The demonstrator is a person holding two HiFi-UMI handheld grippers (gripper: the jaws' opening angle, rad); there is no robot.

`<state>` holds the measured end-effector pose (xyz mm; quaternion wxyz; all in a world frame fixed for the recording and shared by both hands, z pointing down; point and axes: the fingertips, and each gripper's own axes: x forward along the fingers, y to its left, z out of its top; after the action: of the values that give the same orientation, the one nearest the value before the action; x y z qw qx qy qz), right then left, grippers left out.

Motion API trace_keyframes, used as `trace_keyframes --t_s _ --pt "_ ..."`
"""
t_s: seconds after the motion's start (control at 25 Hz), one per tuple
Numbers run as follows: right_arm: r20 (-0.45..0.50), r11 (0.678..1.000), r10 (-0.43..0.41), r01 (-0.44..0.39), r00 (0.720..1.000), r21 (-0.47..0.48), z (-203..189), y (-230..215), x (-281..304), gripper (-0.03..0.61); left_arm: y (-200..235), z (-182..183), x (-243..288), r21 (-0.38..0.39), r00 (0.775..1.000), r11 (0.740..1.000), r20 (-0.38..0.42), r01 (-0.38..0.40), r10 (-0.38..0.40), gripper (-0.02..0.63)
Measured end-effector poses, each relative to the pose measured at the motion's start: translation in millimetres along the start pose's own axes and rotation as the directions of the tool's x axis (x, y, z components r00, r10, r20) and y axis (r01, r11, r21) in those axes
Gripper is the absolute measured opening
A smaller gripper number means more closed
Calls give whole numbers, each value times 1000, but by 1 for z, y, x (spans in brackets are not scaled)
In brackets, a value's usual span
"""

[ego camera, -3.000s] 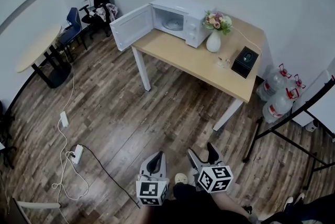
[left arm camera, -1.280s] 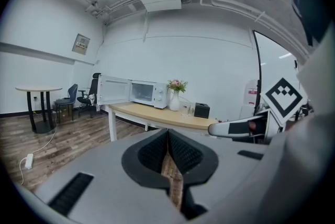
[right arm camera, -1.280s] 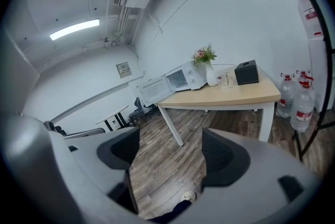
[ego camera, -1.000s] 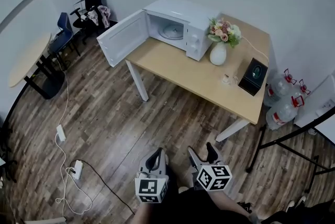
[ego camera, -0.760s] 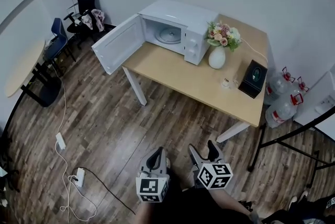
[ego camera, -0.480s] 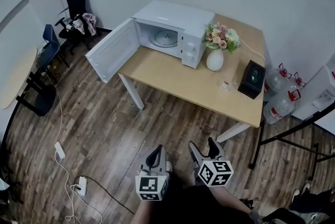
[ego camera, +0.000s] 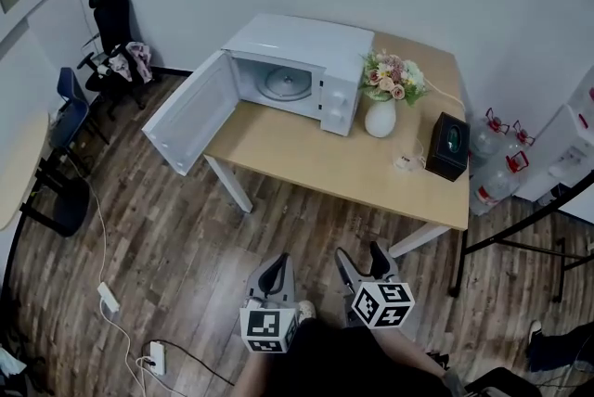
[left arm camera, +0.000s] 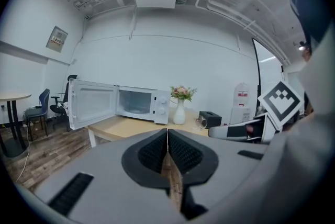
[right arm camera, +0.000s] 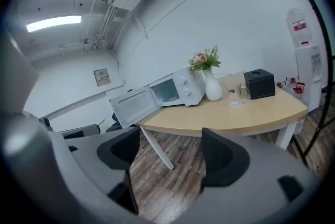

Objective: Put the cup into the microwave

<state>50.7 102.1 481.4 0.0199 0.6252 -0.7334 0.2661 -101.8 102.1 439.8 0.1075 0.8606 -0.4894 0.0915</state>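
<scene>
Wood floor (ego camera: 186, 228) lies btwn you & the bench (ego camera: 306, 149); both tools are well apart from it. The glass cup (ego camera: 406, 161) stands upright on the bench's right part, btwn the white vase (ego camera: 380, 119) & the black box (ego camera: 447, 145), ahead and to your right. Your right tool (ego camera: 359, 254) is nearer, jaws wide apart, empty. Your left tool (ego camera: 276, 267) is pinched closed on nothing. The microwave (ego camera: 297, 70) door hangs open.

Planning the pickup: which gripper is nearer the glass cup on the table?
Right. The right gripper is over the floor, nearly in line with the cup; the left gripper is beside it, farther left.
</scene>
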Motion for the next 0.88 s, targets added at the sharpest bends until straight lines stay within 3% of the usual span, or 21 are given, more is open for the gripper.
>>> trace_keyframes --t_s 0.36,0.88 --pt "-21 999 -31 31 999 15 -15 18 24 333 35 -8 4 -16 1000 1000 -4 22 -22 6" --pt "-72 998 35 -38 997 -40 -22 47 56 333 71 -27 -7 -91 997 993 -26 -69 67 6"
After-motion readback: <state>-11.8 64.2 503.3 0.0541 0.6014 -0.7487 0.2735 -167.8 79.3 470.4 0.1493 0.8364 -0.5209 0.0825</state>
